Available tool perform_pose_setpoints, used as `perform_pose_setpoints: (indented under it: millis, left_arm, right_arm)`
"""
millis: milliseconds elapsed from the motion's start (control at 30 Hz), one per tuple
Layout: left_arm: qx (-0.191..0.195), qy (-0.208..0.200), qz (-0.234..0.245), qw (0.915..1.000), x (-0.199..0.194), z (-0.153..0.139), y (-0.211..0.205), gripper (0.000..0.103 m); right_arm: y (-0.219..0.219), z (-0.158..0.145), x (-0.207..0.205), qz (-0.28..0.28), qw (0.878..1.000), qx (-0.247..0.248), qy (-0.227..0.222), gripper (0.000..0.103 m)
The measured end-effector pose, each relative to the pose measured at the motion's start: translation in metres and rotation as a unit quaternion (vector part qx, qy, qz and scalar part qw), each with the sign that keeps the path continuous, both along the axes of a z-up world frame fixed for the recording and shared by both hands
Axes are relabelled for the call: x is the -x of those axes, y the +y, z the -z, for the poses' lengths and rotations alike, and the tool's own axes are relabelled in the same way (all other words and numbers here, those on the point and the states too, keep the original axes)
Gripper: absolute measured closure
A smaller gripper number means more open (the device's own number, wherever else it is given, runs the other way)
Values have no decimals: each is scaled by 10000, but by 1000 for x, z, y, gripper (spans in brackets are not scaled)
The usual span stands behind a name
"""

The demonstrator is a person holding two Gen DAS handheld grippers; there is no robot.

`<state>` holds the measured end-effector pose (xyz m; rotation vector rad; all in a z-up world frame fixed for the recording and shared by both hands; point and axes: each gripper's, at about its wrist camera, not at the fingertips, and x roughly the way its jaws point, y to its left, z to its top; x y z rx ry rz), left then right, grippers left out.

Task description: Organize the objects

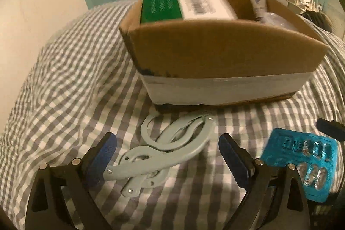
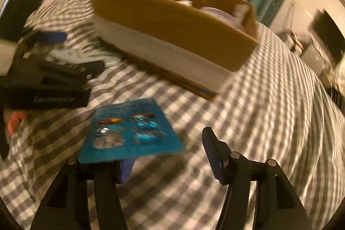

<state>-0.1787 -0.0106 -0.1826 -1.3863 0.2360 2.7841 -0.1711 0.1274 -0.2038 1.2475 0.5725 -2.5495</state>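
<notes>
My blue blister card (image 2: 131, 130) hides my right gripper's left finger. Motion blur smears the white label (image 1: 204, 2) on the green-and-white box; the brown cardboard box's (image 2: 172, 23) far contents stay indistinct.

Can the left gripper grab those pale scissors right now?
Probably yes. The left gripper is open wide, and the scissors lie flat on the checked blanket right between its fingers, with nothing on top. The box sits behind them, out of the way.
</notes>
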Motion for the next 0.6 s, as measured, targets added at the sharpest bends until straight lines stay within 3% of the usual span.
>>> perform_pose_setpoints:
  millis: [133, 233, 267, 300, 400, 467, 533, 600]
  left_arm:
    - [-152, -521, -14, 9985, 16, 24, -5, 5]
    - [-99, -512, 193, 9985, 14, 25, 2, 5]
    - [-129, -504, 274, 9983, 12, 25, 3, 6]
    - [-162, -510, 352, 9979, 10, 24, 4, 10]
    - [-172, -544, 538, 9969, 1, 20, 8, 28]
    - [-124, -522, 689, 9962, -7, 17, 12, 40]
    - [-157, -533, 827, 9950, -15, 12, 13, 59]
    - [-199, -552, 972, 9935, -23, 8, 15, 70]
  right_arm:
    - [-16, 2, -9, -368, 9976, -462, 361, 45]
    - [-19, 2, -17, -637, 9967, -334, 365, 46]
    - [-18, 1, -19, -679, 9968, -267, 320, 57]
    - [-16, 0, -20, -708, 9971, -167, 220, 65]
    - [-8, 0, -26, -656, 9978, -53, 40, 77]
    - [-1, -3, -29, -576, 9982, 132, -38, 90]
    - [10, -10, -32, -480, 9979, 428, -111, 92]
    - [13, -17, -35, -427, 9971, 625, -103, 95]
